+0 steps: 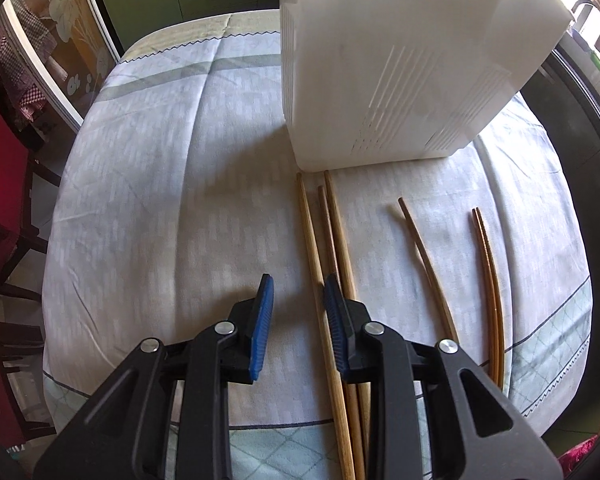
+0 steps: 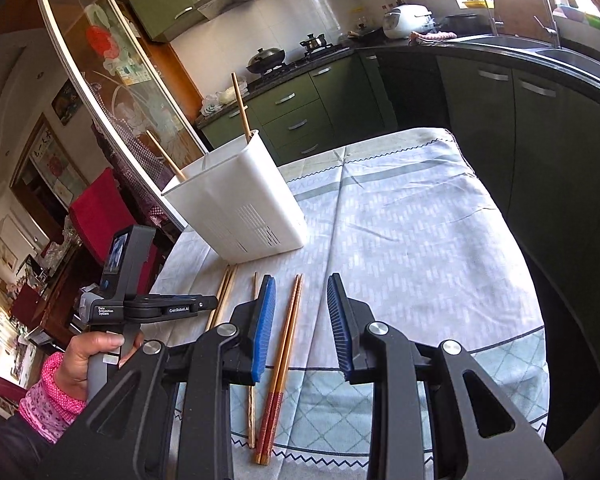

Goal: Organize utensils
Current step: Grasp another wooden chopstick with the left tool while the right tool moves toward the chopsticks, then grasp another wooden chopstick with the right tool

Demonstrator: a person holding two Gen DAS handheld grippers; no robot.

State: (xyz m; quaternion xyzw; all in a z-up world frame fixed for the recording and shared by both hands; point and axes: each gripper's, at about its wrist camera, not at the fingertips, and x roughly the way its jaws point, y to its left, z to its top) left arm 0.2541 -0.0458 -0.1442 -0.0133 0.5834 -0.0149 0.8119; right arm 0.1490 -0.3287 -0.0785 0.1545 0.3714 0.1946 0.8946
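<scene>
Chopsticks, long brown wooden ones [image 1: 342, 248], lie on the clothed table [image 1: 160, 184] under both open jaws, empty. The left gripper [image 1: 298, 322] straddles only one; closing could roll its neighbours away from the white plastic holder [image 1: 384, 64]. The right gripper [image 2: 302, 328] may pinch its reddish pair [image 2: 288, 328] unevenly.

White slotted holder [image 2: 236, 208], pale blue patterned tablecloth [image 2: 400, 240], tan chopsticks [image 1: 312, 248], blue ribbed gripper pads [image 1: 262, 328].

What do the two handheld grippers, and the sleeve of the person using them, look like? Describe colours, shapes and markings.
Both the left gripper and right gripper have angular black frames with round silver pivot bolts and ribbed blue pads. The left one's black body has a grey handle, a small screen and white lettering. The sleeve is pink with white dots and a floral print.
</scene>
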